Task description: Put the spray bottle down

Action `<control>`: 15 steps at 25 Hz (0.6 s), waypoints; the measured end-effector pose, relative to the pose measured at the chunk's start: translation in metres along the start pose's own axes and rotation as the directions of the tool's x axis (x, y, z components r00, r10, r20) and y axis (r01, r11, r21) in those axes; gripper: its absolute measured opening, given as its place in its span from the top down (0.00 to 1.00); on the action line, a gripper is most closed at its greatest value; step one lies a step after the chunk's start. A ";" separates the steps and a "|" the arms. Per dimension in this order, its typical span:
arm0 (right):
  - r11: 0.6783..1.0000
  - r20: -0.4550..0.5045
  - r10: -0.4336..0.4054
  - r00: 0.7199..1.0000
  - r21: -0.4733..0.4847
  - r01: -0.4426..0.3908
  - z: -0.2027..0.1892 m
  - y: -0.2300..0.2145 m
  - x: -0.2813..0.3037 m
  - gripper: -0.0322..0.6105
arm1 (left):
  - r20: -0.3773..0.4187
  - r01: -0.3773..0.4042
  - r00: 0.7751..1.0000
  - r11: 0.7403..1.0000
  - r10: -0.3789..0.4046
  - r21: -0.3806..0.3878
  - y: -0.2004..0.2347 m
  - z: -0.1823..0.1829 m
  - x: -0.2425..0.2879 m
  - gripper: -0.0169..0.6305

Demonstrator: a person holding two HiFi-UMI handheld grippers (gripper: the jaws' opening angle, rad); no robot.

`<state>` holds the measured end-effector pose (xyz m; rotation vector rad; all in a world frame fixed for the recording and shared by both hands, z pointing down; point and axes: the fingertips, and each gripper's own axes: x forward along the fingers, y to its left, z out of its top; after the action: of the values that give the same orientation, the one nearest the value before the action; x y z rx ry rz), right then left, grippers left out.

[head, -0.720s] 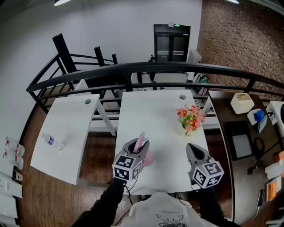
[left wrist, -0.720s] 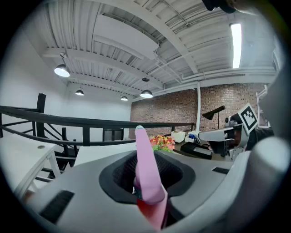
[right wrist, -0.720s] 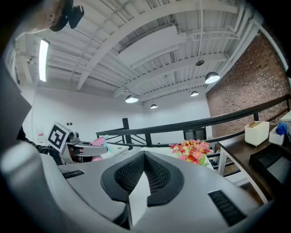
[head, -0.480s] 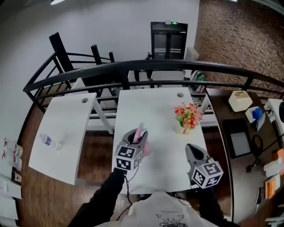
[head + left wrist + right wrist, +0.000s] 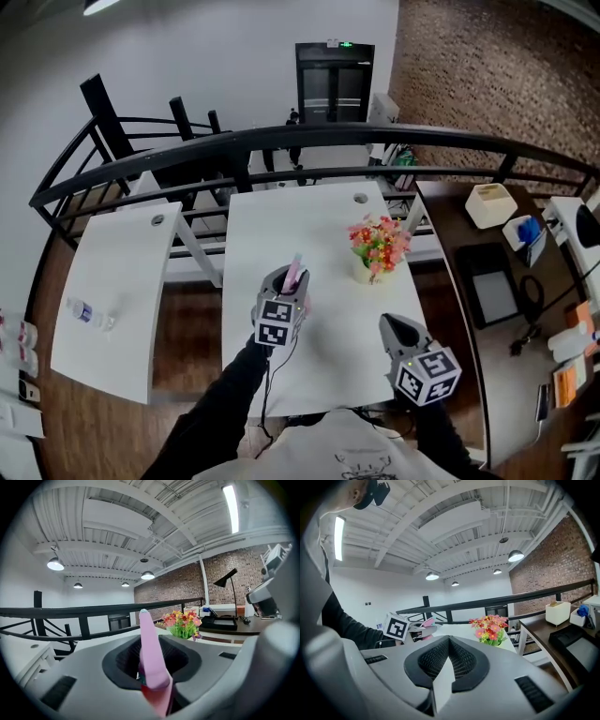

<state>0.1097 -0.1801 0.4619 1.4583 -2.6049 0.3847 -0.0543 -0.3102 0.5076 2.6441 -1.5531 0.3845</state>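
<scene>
Room: white table (image 5: 323, 220), black railing (image 5: 309, 141) behind it, brick wall beyond.
L: my left gripper (image 5: 284, 277) clamps pink spray bottle (image 5: 151, 660), over table's near-left part; nozzle sticks up.
R: my right gripper (image 5: 393, 326) jaws pressed together, nothing btwn.
Flowers (image 5: 377, 246): on table, well apart from bottle.

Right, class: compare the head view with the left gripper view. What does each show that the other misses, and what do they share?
Head view only: the right gripper, shut and empty, and a water bottle lying on the side table. Left gripper view only: the ribbed ceiling with its hanging dome lamps. Both: the pink spray bottle clamped in the left gripper, the potted flowers, and the black railing.
</scene>
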 end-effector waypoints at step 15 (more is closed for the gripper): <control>1.000 -0.032 -0.027 0.999 0.005 0.027 -0.010 -0.016 -0.004 1.00 | 0.041 -0.045 0.998 0.999 0.044 0.020 -0.002 -0.014 0.014 0.78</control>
<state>0.1254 -0.1826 0.4731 1.4752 -2.5588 0.4089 -0.0488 -0.3188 0.5242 2.6537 -1.6307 0.3538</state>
